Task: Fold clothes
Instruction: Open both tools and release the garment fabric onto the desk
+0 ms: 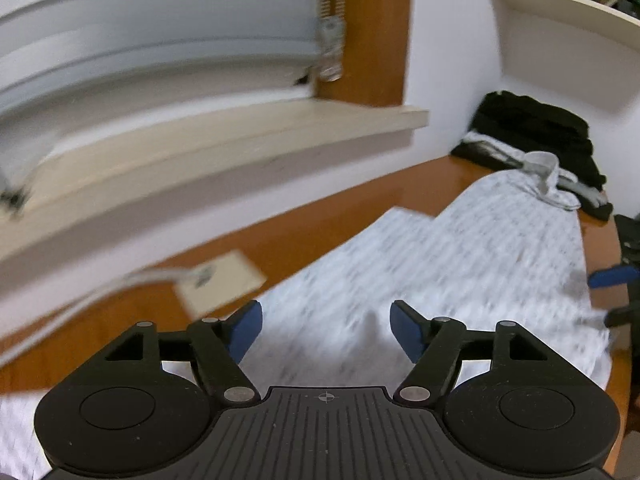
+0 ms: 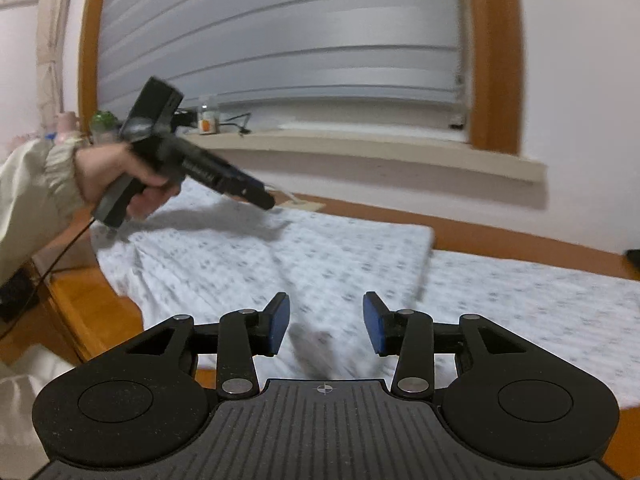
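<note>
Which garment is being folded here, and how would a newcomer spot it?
Start at the orange wooden table under the shuttered window. The white patterned garment lies spread flat across it, one flap already folded over. Unlike the black clothes piled in the far corner, it is pale with tiny grey print.

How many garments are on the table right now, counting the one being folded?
2 visible: the white patterned garment spread across the wooden table, and a black garment pile against the far wall. More may lie hidden beneath the pile.

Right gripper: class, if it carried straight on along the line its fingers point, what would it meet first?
Most likely the patterned white garment spread on the wooden table. The right gripper points slightly downward with open, empty jaws; the exact contact spot is unclear.
</note>
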Motion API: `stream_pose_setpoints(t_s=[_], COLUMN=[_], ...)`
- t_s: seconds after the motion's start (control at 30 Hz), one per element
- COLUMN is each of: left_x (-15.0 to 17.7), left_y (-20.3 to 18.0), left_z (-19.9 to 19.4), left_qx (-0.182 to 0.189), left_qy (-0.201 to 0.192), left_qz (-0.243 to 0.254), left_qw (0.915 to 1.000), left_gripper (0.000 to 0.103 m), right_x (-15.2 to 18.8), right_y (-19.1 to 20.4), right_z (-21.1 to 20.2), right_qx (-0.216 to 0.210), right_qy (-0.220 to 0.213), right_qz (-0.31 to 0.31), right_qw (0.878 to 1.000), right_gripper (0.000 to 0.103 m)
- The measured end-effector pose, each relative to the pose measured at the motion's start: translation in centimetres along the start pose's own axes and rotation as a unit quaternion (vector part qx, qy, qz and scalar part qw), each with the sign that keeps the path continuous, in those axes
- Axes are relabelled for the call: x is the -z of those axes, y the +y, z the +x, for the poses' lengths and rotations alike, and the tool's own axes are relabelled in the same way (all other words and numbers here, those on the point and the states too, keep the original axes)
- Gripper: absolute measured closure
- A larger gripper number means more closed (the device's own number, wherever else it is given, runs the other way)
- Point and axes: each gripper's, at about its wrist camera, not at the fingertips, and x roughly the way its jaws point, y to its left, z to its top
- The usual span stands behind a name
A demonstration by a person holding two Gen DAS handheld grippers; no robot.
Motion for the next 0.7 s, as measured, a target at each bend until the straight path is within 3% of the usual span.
stream_pose_setpoints(t_s=[0.27, 0.47, 0.7], left_x=[4.3, 5.2, 6.7], left_y=[2.7, 2.8, 2.1], left_z=[-2.1, -3.2, -5.4], left_qx=[-0.003, -0.011, -0.051], left_qy=[0.012, 0.009, 0.006], left_qz=[-0.029, -0.037, 0.003], left_qw=[0.9995, 0.9992, 0.9987], left_gripper=[0.029, 0.028, 0.028], right_x=[0.9, 1.8, 1.6], right_y=[1.4, 0.6, 0.6], right_z=[2.9, 2.0, 2.2], right_qx=[-0.026, -0.023, -0.019], right_qy=[0.061, 0.043, 0.047], right_qz=[-0.028, -0.001, -0.006], right_qw=[0.997, 0.999, 0.999], right_gripper=[0.061, 0.055, 0.054])
